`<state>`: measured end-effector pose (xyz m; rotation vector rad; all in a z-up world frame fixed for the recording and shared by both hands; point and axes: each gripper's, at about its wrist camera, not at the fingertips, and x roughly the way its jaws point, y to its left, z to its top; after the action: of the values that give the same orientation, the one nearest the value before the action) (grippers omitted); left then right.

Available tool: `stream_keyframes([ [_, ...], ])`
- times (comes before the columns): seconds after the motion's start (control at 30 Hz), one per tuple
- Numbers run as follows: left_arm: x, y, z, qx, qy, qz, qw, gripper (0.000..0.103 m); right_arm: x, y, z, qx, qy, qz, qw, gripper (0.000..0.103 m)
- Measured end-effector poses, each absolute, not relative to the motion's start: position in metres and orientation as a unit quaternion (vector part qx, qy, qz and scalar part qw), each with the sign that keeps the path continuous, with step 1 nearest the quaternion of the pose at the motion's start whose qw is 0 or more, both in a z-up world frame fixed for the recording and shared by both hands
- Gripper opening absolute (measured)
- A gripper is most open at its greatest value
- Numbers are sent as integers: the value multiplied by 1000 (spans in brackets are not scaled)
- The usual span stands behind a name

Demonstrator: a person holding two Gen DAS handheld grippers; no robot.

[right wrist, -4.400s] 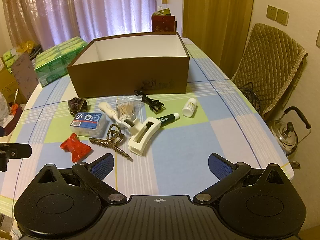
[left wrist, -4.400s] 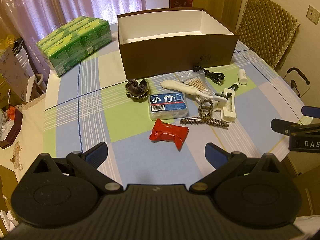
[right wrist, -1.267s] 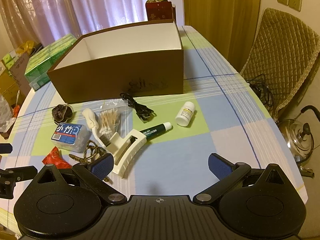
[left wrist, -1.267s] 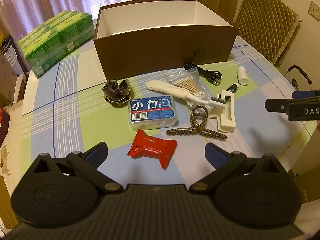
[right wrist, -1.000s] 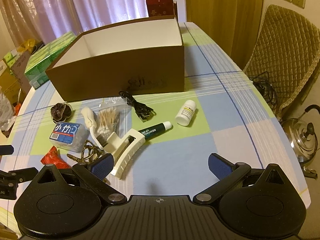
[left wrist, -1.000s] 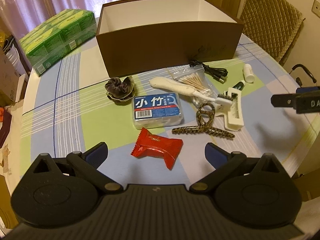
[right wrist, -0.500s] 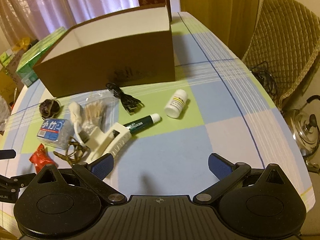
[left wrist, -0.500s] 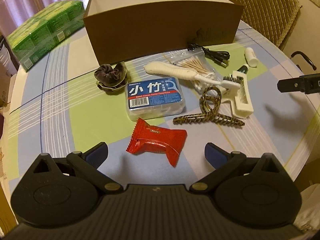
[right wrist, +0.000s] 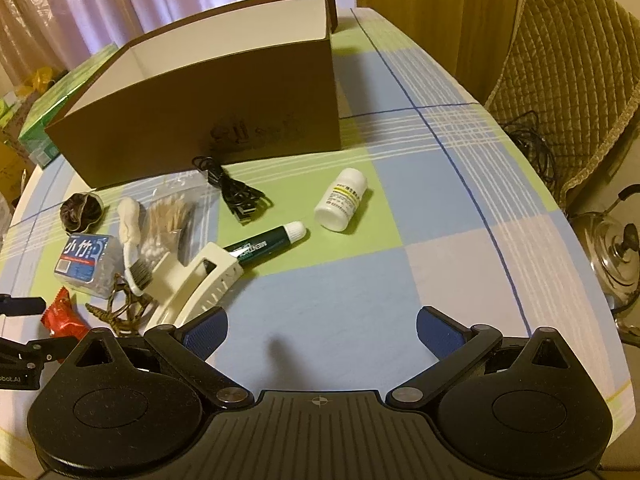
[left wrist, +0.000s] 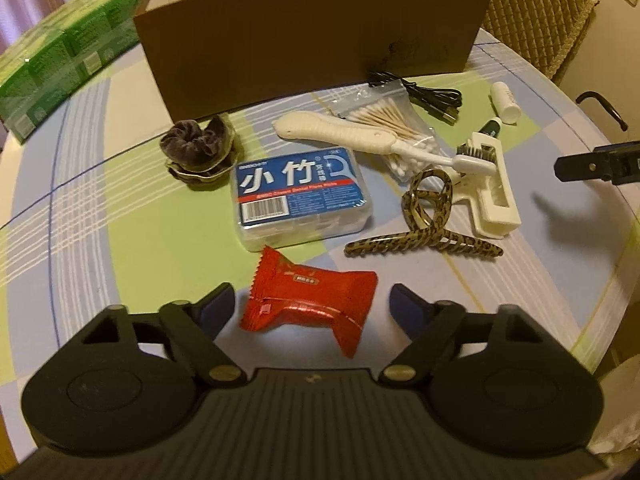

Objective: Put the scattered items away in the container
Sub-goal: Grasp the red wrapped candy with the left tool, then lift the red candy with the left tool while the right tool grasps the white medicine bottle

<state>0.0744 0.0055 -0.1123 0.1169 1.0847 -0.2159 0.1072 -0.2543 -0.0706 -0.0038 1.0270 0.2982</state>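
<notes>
Straddling a red snack packet [left wrist: 310, 306] on the tabletop [left wrist: 120, 216], the left hand-held gripper [left wrist: 312, 306] is seen spread open and empty; the right hand-held gripper [right wrist: 322, 326] is likewise open above bare cloth. Nothing appears tidied yet: floss box [left wrist: 302, 196], hair clips [left wrist: 424, 236], brush [left wrist: 384, 144], cotton swabs [left wrist: 394, 120], cable [right wrist: 236, 192] and pill bottle [right wrist: 342, 200] are all left before the cardboard box [right wrist: 200, 120], whose visible interior looks empty.

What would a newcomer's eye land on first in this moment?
Probably the red snack packet, lying on the checked tablecloth right between the open fingers of the left gripper. Behind it, clutter surrounds a blue floss-pick box, and the big brown cardboard box stands at the back.
</notes>
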Motion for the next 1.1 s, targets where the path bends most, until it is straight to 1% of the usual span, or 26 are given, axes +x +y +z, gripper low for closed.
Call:
stream_keyframes([
  [0.1, 76, 5, -116, 55, 518, -109, 846, 68, 110, -255, -72, -2, 490, 142, 860, 103],
  [0.13, 76, 4, -118, 55, 520, -111, 845, 63, 111, -254, -72, -2, 490, 143, 860, 103],
  [0.2, 75, 5, -119, 54, 520, -114, 845, 60, 112, -253, -72, -3, 490, 146, 860, 103],
  [0.23, 75, 5, -118, 53, 517, -115, 846, 56, 113, -253, -73, -3, 489, 148, 859, 103],
  [0.27, 74, 6, -117, 51, 513, -119, 848, 49, 113, -252, -73, -3, 489, 150, 859, 103],
  [0.3, 74, 6, -116, 48, 511, -124, 849, 46, 114, -252, -74, -3, 490, 152, 858, 103],
  [0.53, 75, 11, -114, 46, 511, -115, 850, 43, 122, -251, -73, -6, 482, 154, 862, 103],
  [1.1, 86, 29, -105, 34, 508, -70, 858, 43, 162, -259, -75, -6, 450, 171, 876, 103],
])
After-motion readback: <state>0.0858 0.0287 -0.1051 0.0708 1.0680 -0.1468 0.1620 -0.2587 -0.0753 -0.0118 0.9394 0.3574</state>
